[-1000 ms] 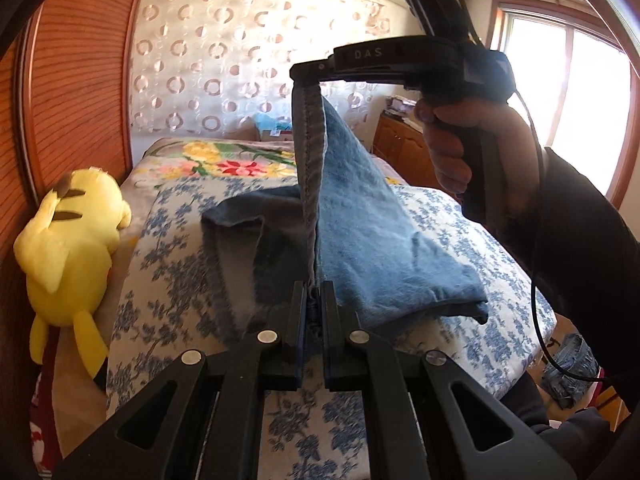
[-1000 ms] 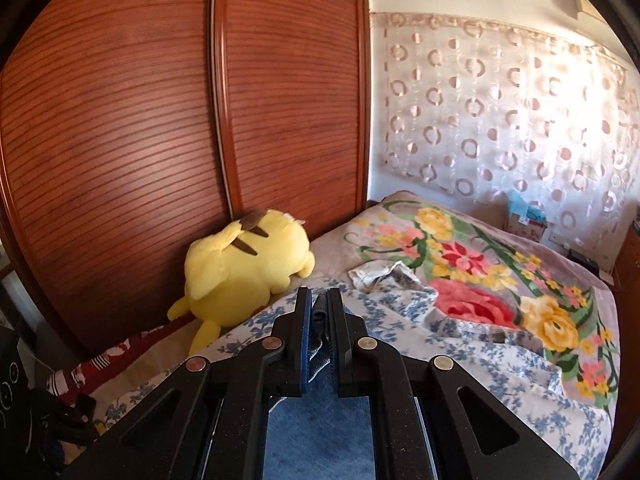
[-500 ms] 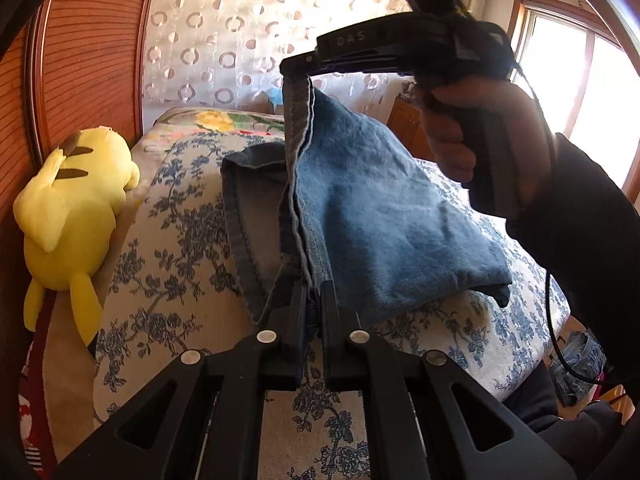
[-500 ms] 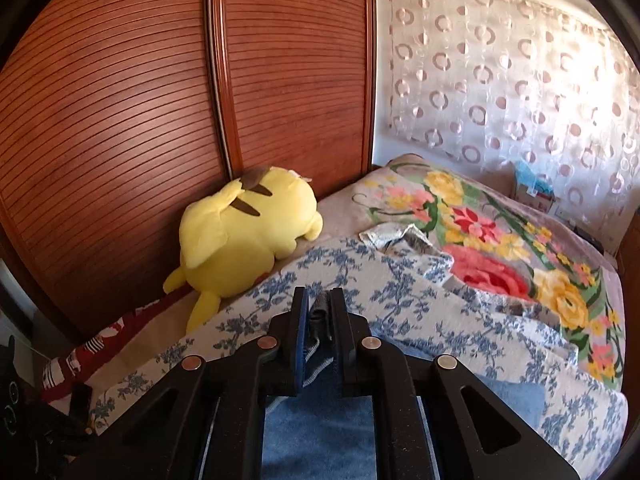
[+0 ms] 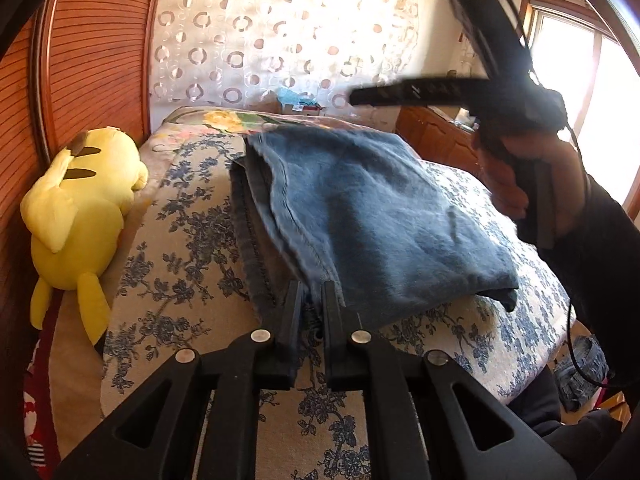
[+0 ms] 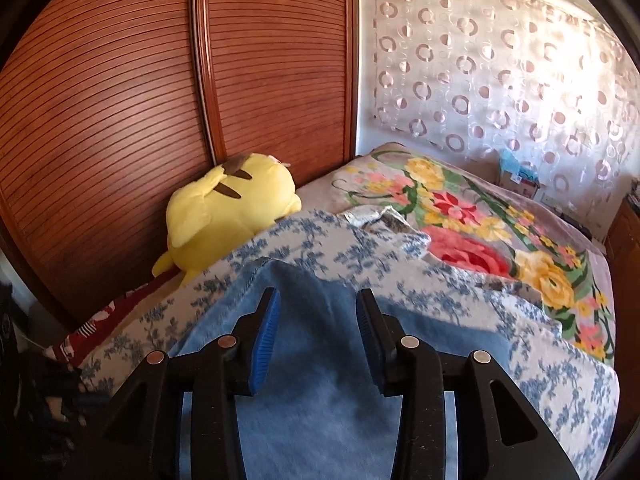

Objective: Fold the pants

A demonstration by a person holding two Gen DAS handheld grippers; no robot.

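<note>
From the folded jeans (image 5: 372, 216), bare bedspread (image 5: 168, 248) lay open toward 9 o'clock until the yellow plush (image 5: 80, 208) against the wooden doors (image 6: 160, 100); toward 6 o'clock it stayed free.

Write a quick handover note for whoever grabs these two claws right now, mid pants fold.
Left claw: shut on the near edge of the jeans, low over the bed.
Right claw: open, empty, above the denim at its far end.
Jeans: folded over on the blue floral bedspread, top layer lying down, beside the yellow plush, not touching it.
Done: a fold is laid over.
Left: release the left claw, smooth the stack, and probably square the offset edges.
</note>
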